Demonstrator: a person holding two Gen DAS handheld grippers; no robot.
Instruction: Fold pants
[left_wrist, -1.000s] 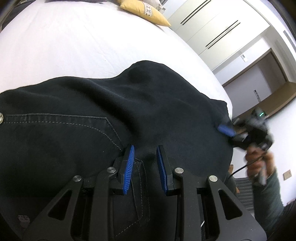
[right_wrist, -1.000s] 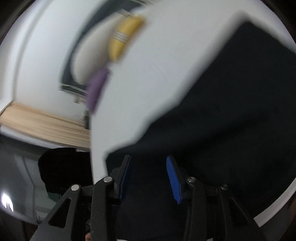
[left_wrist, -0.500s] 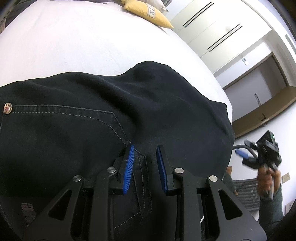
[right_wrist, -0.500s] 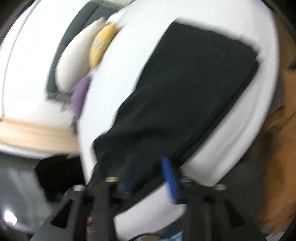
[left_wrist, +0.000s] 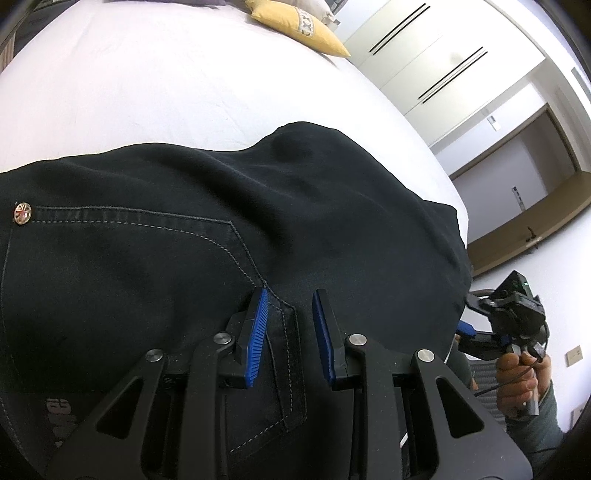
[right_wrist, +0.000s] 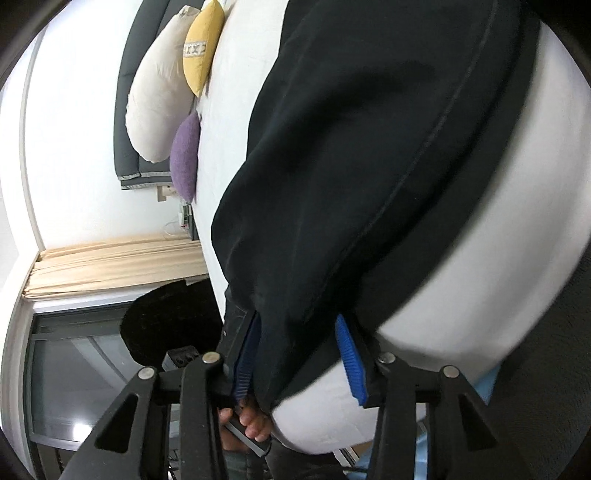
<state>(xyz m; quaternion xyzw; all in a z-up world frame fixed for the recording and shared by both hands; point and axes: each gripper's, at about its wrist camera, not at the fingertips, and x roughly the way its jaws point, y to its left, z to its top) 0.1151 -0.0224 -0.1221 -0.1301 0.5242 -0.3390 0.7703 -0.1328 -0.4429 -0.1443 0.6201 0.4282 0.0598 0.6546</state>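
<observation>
Black pants (left_wrist: 184, 240) lie on a white bed (left_wrist: 147, 85), stitched pocket and a metal rivet (left_wrist: 21, 213) facing up. My left gripper (left_wrist: 289, 317) is open, just above the pocket corner, holding nothing. My right gripper (right_wrist: 298, 350) is open at the bed's edge, its blue pads either side of the pants' (right_wrist: 369, 166) hanging end; the fabric lies between the jaws, not pinched. In the left wrist view the right gripper (left_wrist: 498, 325) shows at the far right, off the bed edge, in a hand.
A yellow cushion (left_wrist: 295, 29) lies at the head of the bed, with a white pillow (right_wrist: 159, 92) and a purple cushion (right_wrist: 184, 155) beside it. White wardrobe doors (left_wrist: 424, 55) stand beyond the bed. Curtains (right_wrist: 110, 266) and a window are at the left.
My right gripper let go of the pants' end, swung away off the bed edge, and now straddles the hanging end again. My left gripper stayed open over the pocket.
</observation>
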